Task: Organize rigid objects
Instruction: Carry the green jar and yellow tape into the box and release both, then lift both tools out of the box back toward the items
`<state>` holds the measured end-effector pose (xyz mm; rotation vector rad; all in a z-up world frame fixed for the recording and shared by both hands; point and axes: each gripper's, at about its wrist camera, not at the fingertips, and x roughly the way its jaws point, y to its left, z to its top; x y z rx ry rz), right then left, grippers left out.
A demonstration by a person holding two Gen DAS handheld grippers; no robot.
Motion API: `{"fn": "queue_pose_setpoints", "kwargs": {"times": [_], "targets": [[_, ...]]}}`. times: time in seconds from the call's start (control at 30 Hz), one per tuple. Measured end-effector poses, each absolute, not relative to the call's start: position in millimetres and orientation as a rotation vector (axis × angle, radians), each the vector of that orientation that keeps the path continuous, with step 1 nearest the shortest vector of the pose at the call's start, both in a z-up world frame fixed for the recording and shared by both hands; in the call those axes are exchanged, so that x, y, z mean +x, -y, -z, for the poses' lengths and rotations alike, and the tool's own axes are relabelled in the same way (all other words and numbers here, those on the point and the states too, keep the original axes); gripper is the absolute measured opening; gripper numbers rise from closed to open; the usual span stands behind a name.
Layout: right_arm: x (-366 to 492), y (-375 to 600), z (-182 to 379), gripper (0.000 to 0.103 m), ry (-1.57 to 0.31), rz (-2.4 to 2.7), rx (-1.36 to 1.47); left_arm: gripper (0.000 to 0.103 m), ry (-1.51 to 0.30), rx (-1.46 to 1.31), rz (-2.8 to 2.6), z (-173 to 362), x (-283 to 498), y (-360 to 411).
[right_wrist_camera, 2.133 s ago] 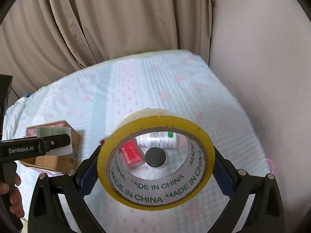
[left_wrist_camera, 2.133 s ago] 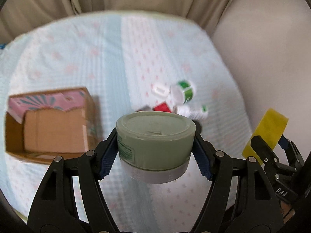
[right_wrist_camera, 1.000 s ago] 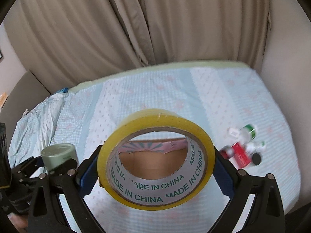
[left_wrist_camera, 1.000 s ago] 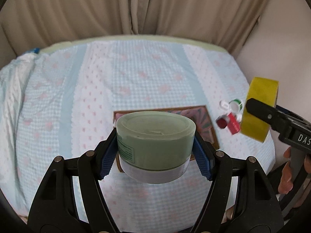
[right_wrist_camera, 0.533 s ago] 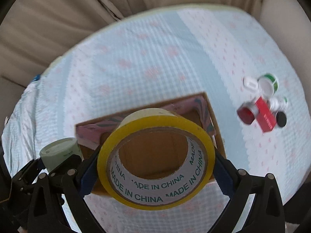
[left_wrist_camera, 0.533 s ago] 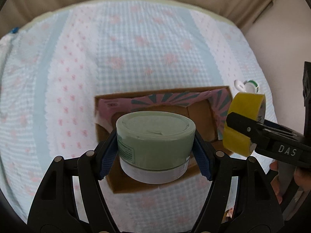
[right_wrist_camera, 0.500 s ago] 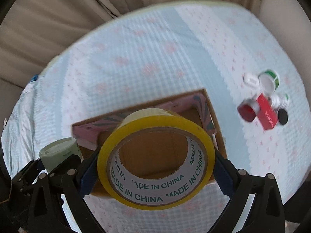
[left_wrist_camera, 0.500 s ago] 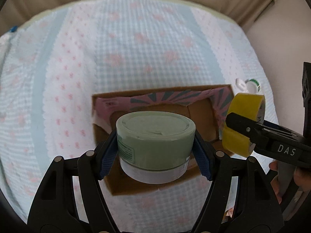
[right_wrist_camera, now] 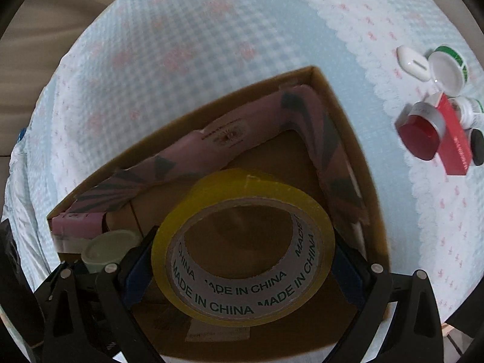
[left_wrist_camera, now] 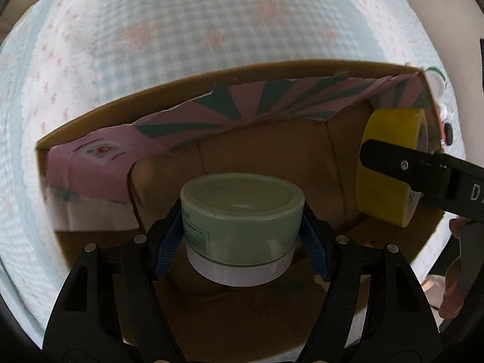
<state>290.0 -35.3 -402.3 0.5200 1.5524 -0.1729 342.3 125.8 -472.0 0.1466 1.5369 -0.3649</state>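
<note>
My left gripper [left_wrist_camera: 242, 239] is shut on a pale green jar [left_wrist_camera: 240, 211] with a white base, held low inside an open cardboard box [left_wrist_camera: 193, 81]. My right gripper [right_wrist_camera: 243, 257] is shut on a yellow tape roll [right_wrist_camera: 242, 205] printed "MADE IN CHINA", held inside the same box [right_wrist_camera: 317, 75] to the right of the jar. The tape roll [left_wrist_camera: 390, 163] and right gripper also show at the right in the left wrist view. The jar [right_wrist_camera: 106, 248] shows at the lower left in the right wrist view.
The box has pink and teal patterned flaps [left_wrist_camera: 272, 103] folded inward. It lies on a light blue checked bedspread [right_wrist_camera: 211, 30]. To the right of the box lie a red box [right_wrist_camera: 453, 139], a red capped item [right_wrist_camera: 420, 130], white and green containers [right_wrist_camera: 447, 66] and a black cap [right_wrist_camera: 478, 145].
Both grippers have dropped down toward the box with their loads. The jar and the tape roll are now within the box walls, and the box fills both views.
</note>
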Motion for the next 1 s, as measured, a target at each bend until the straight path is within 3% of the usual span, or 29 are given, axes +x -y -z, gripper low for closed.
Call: {"fn": "queue_pose_setpoints", "kwargs": {"times": [0.27, 0.3, 0.37, 1.0], "targets": [[298.2, 28.8, 407.1, 0.100, -1.544, 0.152, 0.496, 0.069, -1.548, 0.236, 0.397, 479.1, 342.6, -112.8], [298.7, 28.3, 406.2, 0.100, -1.538, 0.144, 0.504, 0.076, -1.539, 0.235, 0.413, 475.4, 341.2, -111.5], [300.2, 25.9, 406.1, 0.100, -1.558, 0.142, 0.485, 0.102, -1.512, 0.261, 0.410, 468.4, 338.5, -108.6], [281.6, 24.9, 364.3, 0.103, -1.456, 0.076, 0.500, 0.103, -1.433, 0.228, 0.384, 433.3, 317.2, -109.4]]}}
